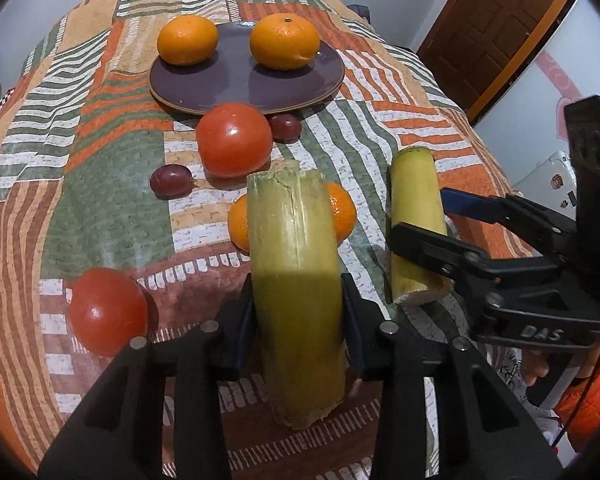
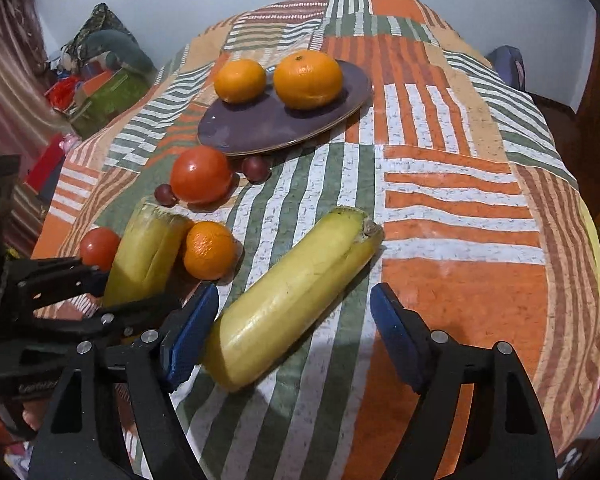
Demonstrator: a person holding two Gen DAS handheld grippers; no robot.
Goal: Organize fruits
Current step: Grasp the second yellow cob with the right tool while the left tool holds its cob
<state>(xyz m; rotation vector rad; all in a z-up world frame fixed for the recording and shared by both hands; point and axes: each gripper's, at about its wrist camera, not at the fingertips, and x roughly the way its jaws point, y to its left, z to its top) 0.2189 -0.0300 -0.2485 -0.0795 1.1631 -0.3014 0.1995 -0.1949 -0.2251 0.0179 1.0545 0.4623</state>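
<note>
My left gripper [image 1: 298, 332] is shut on a yellow-green cane piece [image 1: 296, 280], which also shows in the right wrist view [image 2: 148, 256]. My right gripper [image 2: 294, 340] is open around a second cane piece [image 2: 292, 300] lying on the cloth, seen from the left wrist too [image 1: 416, 216]. A purple plate [image 1: 244, 88] at the back holds two oranges [image 1: 188, 40] [image 1: 285, 42]. A third orange [image 2: 208, 250] lies behind the held cane. Two tomatoes [image 1: 234, 140] [image 1: 108, 310] and two grapes [image 1: 171, 180] [image 1: 285, 126] lie on the cloth.
The patterned cloth [image 2: 460, 200] covers the whole table, with bare cloth to the right. Clutter and a curtain [image 2: 96, 80] stand beyond the left edge. A brown door [image 1: 496, 28] is at the far right.
</note>
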